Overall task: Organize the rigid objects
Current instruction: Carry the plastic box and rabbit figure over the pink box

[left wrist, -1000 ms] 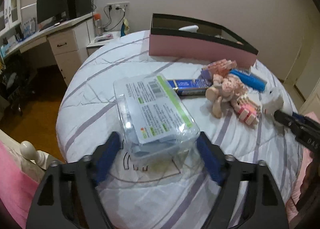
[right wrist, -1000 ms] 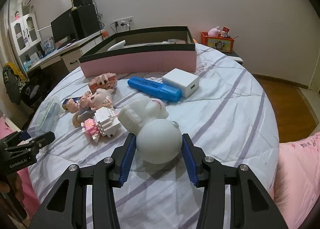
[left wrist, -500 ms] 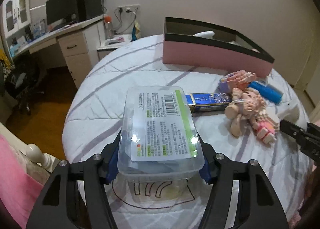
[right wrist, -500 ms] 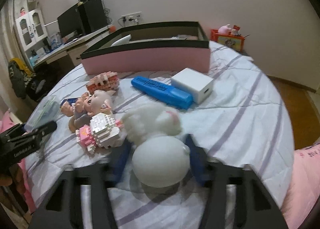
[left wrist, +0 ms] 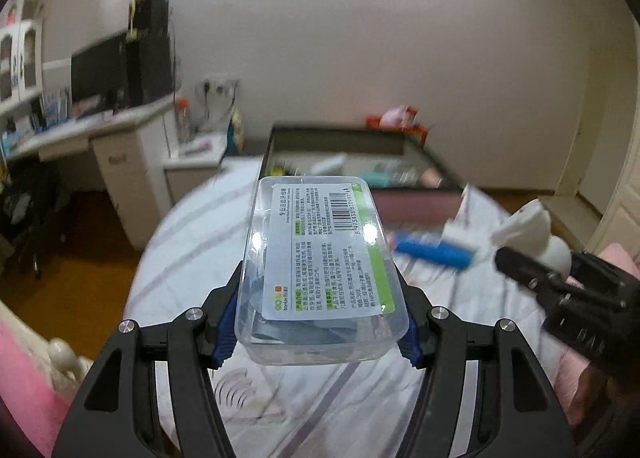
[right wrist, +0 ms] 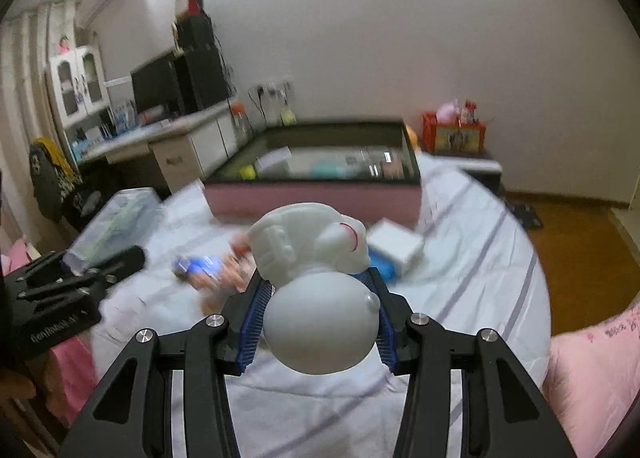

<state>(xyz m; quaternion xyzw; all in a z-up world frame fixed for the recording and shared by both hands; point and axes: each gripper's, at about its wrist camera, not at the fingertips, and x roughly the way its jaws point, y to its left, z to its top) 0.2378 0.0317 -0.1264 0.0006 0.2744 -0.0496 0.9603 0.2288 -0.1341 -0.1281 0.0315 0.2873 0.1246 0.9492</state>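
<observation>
My left gripper [left wrist: 316,322] is shut on a clear plastic box [left wrist: 320,270] with a white and green label, held in the air above the bed. My right gripper [right wrist: 320,314] is shut on a white round-bodied figure [right wrist: 316,278], also lifted off the bed. That figure [left wrist: 536,234] and the right gripper show at the right in the left wrist view. The clear box [right wrist: 116,225] and the left gripper appear at the left in the right wrist view. A pink box with a dark rim [right wrist: 320,197] stands open at the back of the bed and holds several items.
On the striped bedspread [right wrist: 472,242] lie a blue marker [left wrist: 432,252], a white cube [right wrist: 396,244] and a pink doll figure [right wrist: 236,270], blurred. A desk with a monitor [right wrist: 160,89] stands at the left. A red crate [right wrist: 454,135] sits on a side table beyond the bed.
The left gripper closed on the clear box and lifted it off the bed. The right gripper rose with the white figure. Both views now look more level, towards the pink box.
</observation>
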